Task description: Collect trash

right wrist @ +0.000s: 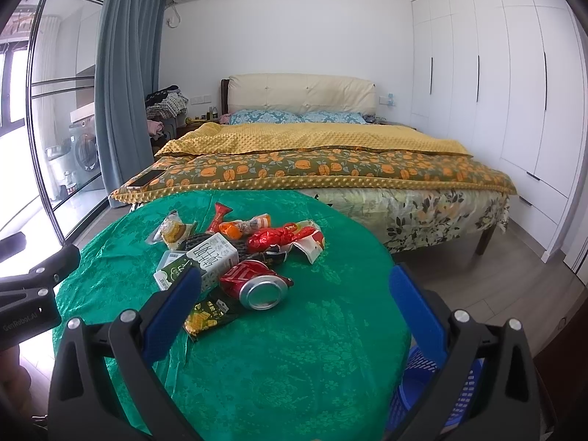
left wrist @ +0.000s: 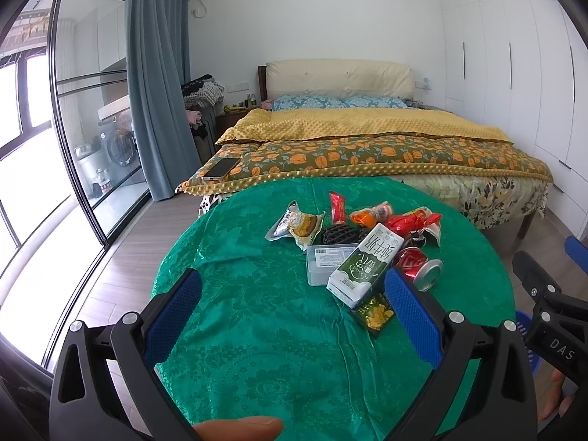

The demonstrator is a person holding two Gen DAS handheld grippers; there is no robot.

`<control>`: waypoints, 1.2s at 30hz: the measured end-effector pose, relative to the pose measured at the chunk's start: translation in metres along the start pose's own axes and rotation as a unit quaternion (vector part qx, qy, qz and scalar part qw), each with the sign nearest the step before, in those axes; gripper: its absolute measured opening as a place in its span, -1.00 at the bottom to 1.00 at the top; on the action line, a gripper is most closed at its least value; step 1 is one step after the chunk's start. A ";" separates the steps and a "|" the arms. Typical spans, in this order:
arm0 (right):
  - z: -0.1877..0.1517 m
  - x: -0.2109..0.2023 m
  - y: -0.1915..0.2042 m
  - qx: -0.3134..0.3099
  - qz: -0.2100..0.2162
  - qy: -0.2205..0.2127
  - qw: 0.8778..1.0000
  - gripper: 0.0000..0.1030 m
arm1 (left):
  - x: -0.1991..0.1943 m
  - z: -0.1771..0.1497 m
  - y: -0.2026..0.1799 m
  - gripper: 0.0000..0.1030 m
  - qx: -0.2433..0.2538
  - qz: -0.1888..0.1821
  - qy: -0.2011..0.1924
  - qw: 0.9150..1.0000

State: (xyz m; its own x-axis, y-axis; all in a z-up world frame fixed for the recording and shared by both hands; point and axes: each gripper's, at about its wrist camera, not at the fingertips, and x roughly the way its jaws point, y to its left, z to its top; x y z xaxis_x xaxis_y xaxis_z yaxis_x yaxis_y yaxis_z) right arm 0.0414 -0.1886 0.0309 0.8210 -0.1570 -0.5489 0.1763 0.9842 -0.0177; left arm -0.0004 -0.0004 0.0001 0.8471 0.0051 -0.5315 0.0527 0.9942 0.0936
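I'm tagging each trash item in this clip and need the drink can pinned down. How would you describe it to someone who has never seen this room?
Find the round table under the green patterned cloth at the foot of the bed. In the litter pile on it, the crushed red metal drink can lies on its side at the near edge, beside the white-and-green milk carton. It is the only metal piece, its silver round end facing the camera.

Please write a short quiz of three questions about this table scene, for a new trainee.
1. True or false: the crushed red can lies on its side on the green tablecloth.
2. What lies on the bed's corner? A) phone B) book C) remote
3. Fill in: the left gripper and right gripper are both ____.

Key: 1 true. 2 A, the phone. 3 open.
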 end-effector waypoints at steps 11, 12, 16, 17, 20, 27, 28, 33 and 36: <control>0.001 -0.001 -0.001 0.000 0.001 0.000 1.000 0.91 | 0.000 0.000 0.000 0.92 0.000 -0.001 0.001 1.000; 0.001 -0.001 0.000 0.001 0.000 0.000 1.000 0.91 | 0.000 0.000 0.000 0.92 0.000 -0.001 0.001 1.000; 0.001 -0.001 0.000 0.001 0.000 0.000 1.000 0.91 | 0.000 0.000 0.000 0.92 0.000 -0.001 0.001 1.000; 0.001 -0.001 0.000 0.001 0.000 0.000 1.000 0.91 | 0.000 0.000 0.000 0.92 0.000 -0.001 0.001 1.000; 0.001 -0.002 0.000 0.000 0.000 -0.002 1.000 0.91 | 0.000 0.000 0.000 0.92 0.000 -0.001 0.001 1.000; 0.001 -0.003 0.000 0.000 0.001 -0.002 1.000 0.91 | 0.000 0.000 0.000 0.92 -0.001 -0.001 0.001 1.000; 0.001 -0.003 0.000 0.000 0.001 -0.002 1.000 0.91 | 0.000 0.000 0.000 0.92 -0.001 -0.001 0.001 1.000; 0.001 -0.003 0.000 0.000 0.001 -0.003 1.000 0.91 | 0.000 0.000 0.000 0.92 -0.001 -0.002 0.001 1.000; 0.002 -0.003 0.000 0.000 0.001 -0.002 1.000 0.91 | 0.000 0.000 0.000 0.92 -0.001 -0.002 0.001 1.000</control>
State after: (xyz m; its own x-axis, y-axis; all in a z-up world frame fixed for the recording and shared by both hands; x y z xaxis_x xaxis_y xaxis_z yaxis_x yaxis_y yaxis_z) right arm 0.0396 -0.1883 0.0339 0.8239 -0.1562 -0.5448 0.1758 0.9843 -0.0164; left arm 0.0000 -0.0001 0.0000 0.8455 0.0024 -0.5340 0.0540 0.9945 0.0900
